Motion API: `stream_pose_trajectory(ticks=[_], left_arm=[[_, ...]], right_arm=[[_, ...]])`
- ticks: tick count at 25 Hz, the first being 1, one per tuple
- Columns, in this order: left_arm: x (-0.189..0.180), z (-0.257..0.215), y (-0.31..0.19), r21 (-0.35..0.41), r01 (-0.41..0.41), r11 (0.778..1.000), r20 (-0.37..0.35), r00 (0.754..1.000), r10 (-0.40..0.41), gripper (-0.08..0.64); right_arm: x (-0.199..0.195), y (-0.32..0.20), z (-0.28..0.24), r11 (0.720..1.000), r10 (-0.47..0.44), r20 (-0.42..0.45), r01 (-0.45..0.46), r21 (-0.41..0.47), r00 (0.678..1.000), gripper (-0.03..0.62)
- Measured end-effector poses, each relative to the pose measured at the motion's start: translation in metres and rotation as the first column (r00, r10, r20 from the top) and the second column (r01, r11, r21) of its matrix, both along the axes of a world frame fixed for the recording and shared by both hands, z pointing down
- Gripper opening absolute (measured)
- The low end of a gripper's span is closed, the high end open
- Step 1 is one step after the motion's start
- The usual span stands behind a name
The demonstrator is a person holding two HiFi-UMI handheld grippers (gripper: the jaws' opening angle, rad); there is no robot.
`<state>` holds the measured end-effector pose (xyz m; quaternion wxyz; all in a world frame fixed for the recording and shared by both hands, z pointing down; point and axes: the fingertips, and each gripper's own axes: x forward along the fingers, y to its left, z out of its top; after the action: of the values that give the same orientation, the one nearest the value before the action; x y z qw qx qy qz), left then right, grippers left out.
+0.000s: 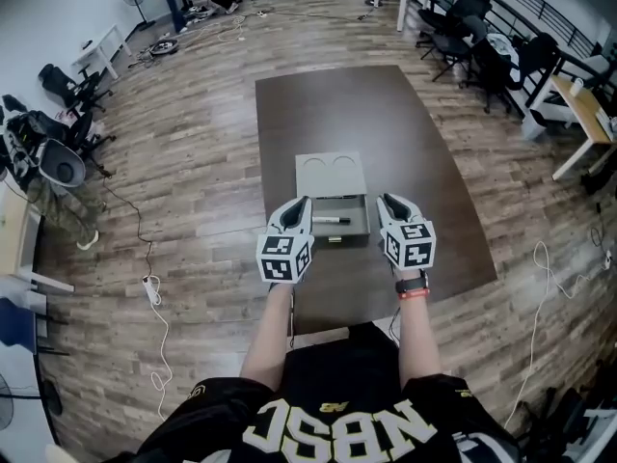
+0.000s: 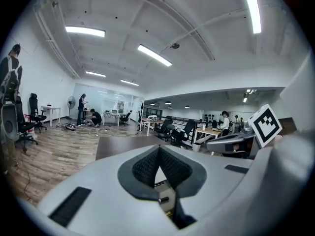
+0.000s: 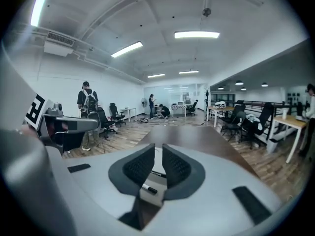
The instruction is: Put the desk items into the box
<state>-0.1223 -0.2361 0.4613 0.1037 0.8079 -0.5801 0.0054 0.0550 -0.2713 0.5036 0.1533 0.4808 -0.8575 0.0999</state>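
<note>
Head view showed the left gripper (image 1: 301,205) and right gripper (image 1: 388,203) flanking an open grey rectangular box (image 1: 337,240), a black marker pen (image 1: 331,220) inside it. Left gripper view showed jaws clenched, empty; right gripper view showed jaws slightly parted, empty.

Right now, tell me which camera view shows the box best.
The head view: it shows the whole open box with a marker inside. The left gripper view and right gripper view show only slivers of it between their jaws.

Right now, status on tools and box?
Left tool shut, empty. Right tool nearly closed, empty. Marker lying in open box. Nothing in the way.
</note>
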Motion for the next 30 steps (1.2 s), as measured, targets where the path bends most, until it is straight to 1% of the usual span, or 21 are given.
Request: stream_pose_trajectory(ticks=[3, 6, 11, 20, 24, 26, 28, 30], left_arm=[[0.001, -0.007, 0.016, 0.027, 0.000, 1.000, 0.010, 1.000, 0.000, 0.014], [0.001, -0.012, 0.030, 0.048, -0.006, 0.999, 0.018, 1.000, 0.005, 0.014], [0.001, -0.019, 0.046, 0.069, -0.016, 0.997, 0.023, 1.000, 0.015, 0.014], [0.007, -0.017, 0.074, 0.084, -0.024, 0.996, 0.014, 1.000, 0.023, 0.014], [0.002, -0.008, 0.073, 0.088, -0.003, 0.996, 0.004, 1.000, 0.002, 0.014], [0.002, -0.002, 0.073, 0.083, 0.009, 0.996, -0.013, 1.000, -0.008, 0.014], [0.005, 0.008, 0.070, 0.059, 0.002, 0.998, -0.018, 1.000, -0.001, 0.014], [0.011, 0.029, 0.063, -0.010, -0.020, 1.000, 0.001, 1.000, 0.020, 0.015]], right_arm=[[0.003, 0.020, -0.009, 0.999, 0.032, 0.034, -0.033, 0.025, 0.999, 0.032], [0.002, 0.038, -0.015, 0.998, 0.045, 0.048, -0.047, 0.049, 0.998, 0.009], [0.000, 0.058, -0.021, 0.995, 0.059, 0.058, -0.063, 0.072, 0.997, 0.009], [-0.008, 0.087, -0.027, 0.997, 0.019, 0.103, -0.026, 0.071, 0.995, 0.009], [-0.016, 0.092, -0.027, 0.995, -0.004, 0.075, -0.004, 0.102, 0.997, 0.009], [-0.016, 0.095, -0.024, 0.995, -0.015, 0.062, 0.009, 0.098, 0.998, 0.009], [-0.012, 0.093, -0.019, 0.996, -0.013, 0.053, 0.009, 0.088, 0.998, 0.009], [-0.007, 0.088, -0.013, 0.997, 0.002, 0.043, -0.006, 0.074, 0.999, 0.009]])
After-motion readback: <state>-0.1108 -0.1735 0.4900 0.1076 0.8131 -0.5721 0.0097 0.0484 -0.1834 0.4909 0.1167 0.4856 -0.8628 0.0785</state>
